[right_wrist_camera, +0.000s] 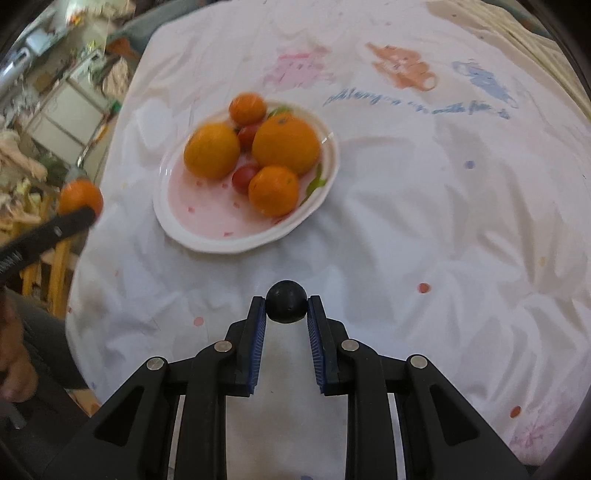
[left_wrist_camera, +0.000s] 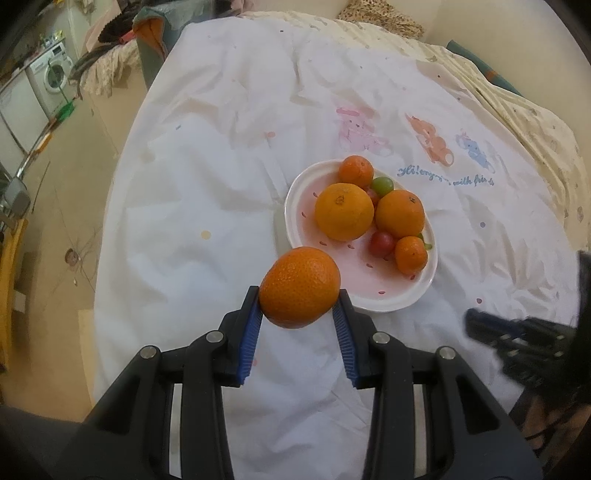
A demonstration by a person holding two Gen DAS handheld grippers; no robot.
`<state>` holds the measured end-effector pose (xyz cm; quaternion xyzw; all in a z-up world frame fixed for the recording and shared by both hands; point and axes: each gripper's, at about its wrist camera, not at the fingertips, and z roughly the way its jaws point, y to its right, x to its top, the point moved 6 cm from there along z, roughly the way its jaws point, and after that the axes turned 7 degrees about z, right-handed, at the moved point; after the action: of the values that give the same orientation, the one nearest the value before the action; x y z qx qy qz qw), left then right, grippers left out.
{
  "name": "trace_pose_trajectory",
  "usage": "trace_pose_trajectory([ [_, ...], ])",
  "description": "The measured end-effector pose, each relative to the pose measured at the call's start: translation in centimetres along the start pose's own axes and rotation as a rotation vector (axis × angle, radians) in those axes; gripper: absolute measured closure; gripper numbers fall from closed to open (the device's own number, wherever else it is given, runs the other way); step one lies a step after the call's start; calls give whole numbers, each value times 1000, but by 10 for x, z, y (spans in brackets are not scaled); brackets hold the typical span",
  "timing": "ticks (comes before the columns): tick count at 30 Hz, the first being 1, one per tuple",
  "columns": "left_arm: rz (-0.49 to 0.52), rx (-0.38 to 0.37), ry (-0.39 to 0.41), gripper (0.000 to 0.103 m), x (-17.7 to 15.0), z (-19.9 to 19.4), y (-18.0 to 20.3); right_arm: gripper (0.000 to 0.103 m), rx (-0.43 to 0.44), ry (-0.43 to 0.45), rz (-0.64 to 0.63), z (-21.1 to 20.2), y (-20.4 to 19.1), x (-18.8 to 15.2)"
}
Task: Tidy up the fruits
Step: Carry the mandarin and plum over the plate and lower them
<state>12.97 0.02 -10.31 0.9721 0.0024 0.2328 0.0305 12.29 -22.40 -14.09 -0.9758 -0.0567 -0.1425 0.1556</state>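
Observation:
My left gripper (left_wrist_camera: 298, 301) is shut on an orange mandarin (left_wrist_camera: 300, 286), held above the cloth just in front of the plate's near-left rim. A white plate with a pink centre (left_wrist_camera: 391, 301) holds two big oranges (left_wrist_camera: 343, 211), two small mandarins (left_wrist_camera: 410, 254), red tomatoes (left_wrist_camera: 382, 243) and a green one (left_wrist_camera: 382, 184). My right gripper (right_wrist_camera: 287, 310) is shut on a small dark round fruit (right_wrist_camera: 287, 302), held nearer than the plate (right_wrist_camera: 207, 238). The left gripper with its mandarin (right_wrist_camera: 80, 197) shows at the left of the right wrist view.
A white printed cloth (left_wrist_camera: 207, 177) covers the round table; its left edge drops to the floor. A washing machine (left_wrist_camera: 51, 74) stands far left. A chair with orange cushion (left_wrist_camera: 151, 33) is at the table's far side. A beige patterned cloth (left_wrist_camera: 524, 110) lies at the right.

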Motion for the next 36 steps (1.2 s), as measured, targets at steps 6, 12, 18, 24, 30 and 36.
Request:
trace_pose_trajectory([
  [6,22,18,19,69,1,1,1,79,71,114,85,-25,3,26],
  [12,38,26,46,69,3,-4,3,79,150,236,122,-59,4,46],
  [18,65,23,54,69,17,-11,10,79,202,298,120,-75,3,73],
  [24,113,-13,26,69,36,-3,26,79,246,267,134,-62,5,99],
  [30,167,-20,-46,68,44,24,42,79,254,219,124,-39,5,119],
  [36,176,-39,-102,68,38,53,48,79,248,126,125,-4,6,127],
])
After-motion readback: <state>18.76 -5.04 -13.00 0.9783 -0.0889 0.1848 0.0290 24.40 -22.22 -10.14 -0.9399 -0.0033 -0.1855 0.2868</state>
